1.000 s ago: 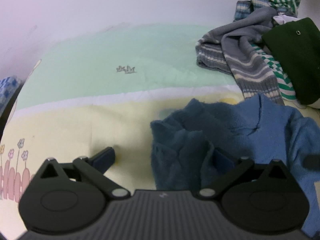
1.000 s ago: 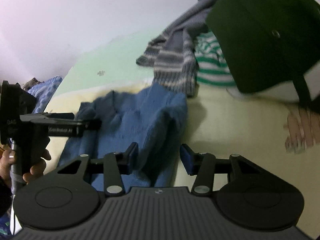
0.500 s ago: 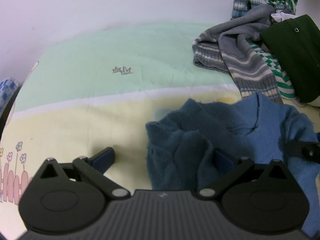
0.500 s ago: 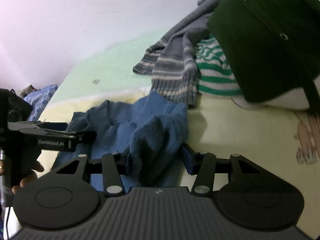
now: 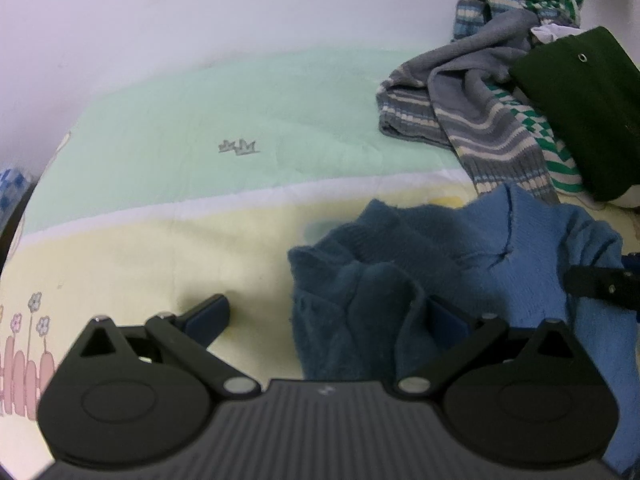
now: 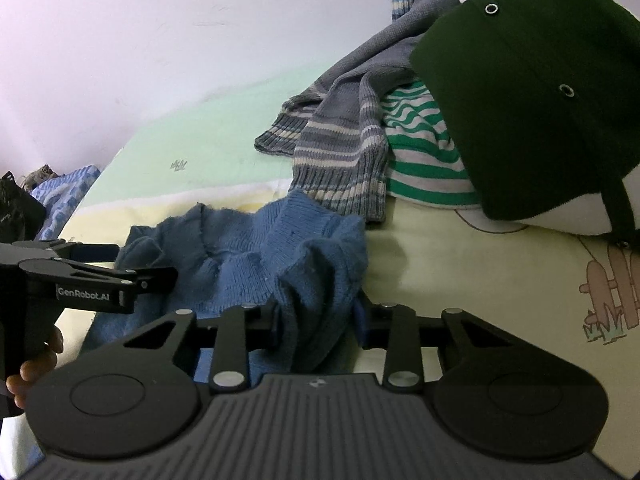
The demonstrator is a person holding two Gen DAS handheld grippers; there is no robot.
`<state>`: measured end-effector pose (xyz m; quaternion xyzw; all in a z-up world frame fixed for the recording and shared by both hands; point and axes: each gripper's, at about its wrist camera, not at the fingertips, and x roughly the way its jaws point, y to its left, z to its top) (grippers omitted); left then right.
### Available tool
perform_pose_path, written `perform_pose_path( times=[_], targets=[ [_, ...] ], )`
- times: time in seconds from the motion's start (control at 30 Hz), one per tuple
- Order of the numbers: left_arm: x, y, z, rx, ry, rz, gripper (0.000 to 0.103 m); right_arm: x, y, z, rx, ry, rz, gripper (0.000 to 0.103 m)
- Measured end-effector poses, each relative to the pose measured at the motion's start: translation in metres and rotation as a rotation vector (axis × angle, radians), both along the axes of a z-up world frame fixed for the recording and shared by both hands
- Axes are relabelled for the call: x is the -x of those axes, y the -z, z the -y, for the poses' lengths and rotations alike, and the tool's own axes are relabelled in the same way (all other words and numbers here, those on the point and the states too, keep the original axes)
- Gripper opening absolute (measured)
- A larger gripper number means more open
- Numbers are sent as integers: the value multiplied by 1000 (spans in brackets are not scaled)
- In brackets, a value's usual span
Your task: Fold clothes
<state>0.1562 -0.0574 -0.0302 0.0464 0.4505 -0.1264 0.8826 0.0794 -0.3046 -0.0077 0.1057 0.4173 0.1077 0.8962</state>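
We see green-yellow bedsheet point(image 5: 168, 152) under white wall point(image 5: 200, 12), left gripper point(image 5: 328, 316) jaws apart, right gripper point(image 6: 316, 316) jaws closing around blue sweater point(image 6: 304, 248), clothes pile point(image 6: 500, 100) cut off at bed's far edge.

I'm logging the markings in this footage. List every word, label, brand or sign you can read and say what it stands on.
"GenRobot.AI": white letters on the side of the left gripper, in the right wrist view.
A small grey printed mark on the green part of the bedsheet: looks like a drawing, not readable as letters.
A tiny pale mark on the right gripper's ribbed body: too small to read.
Nothing else readable.
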Motion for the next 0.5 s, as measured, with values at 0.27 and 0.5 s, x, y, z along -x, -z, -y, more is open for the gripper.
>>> perform_pose_path(
  times=[0.27, 0.5],
  targets=[
    [-2, 0, -2, 5, 41, 6, 102, 0, 0, -1, 7, -9, 6, 36],
    [0, -2, -10, 35, 77, 0, 100, -1, -2, 5, -47, 27, -27, 42]
  ],
)
